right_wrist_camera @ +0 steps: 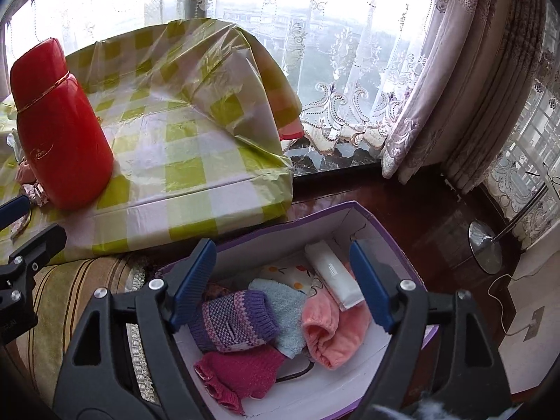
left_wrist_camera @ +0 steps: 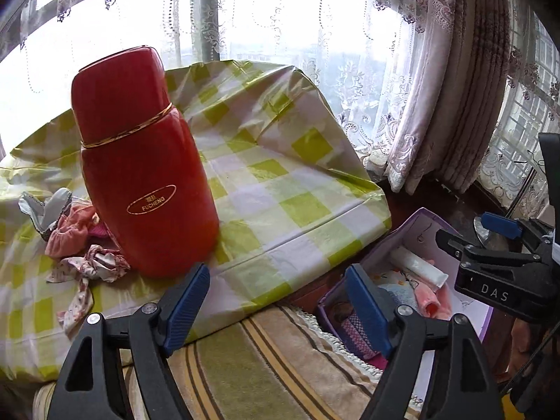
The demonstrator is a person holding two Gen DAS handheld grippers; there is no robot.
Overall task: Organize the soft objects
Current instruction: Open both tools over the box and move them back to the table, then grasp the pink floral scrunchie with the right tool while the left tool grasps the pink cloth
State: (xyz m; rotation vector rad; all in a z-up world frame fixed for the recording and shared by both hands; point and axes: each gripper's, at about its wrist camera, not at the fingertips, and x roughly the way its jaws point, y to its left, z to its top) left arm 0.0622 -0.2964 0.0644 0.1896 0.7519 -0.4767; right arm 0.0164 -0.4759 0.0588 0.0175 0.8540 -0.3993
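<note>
Presently both tongs spread apart, nothing between pads. Right gripper [right_wrist_camera: 281, 280] hangs over purple box [right_wrist_camera: 315, 215] holding knitted and fleece items [right_wrist_camera: 241, 318]. Left gripper [left_wrist_camera: 276, 301] near red flask [left_wrist_camera: 140, 161]; loose fabric scraps [left_wrist_camera: 75, 241] beside flask on checked cloth [left_wrist_camera: 280, 182].

On the red flask [left_wrist_camera: 140, 164] in front of my left tool I read "FUCHENG" in gold capitals inside a gold oval, under two small characters too fine to make out. My right gripper's [left_wrist_camera: 465, 241] black body carries "DAS" in pale letters.
</note>
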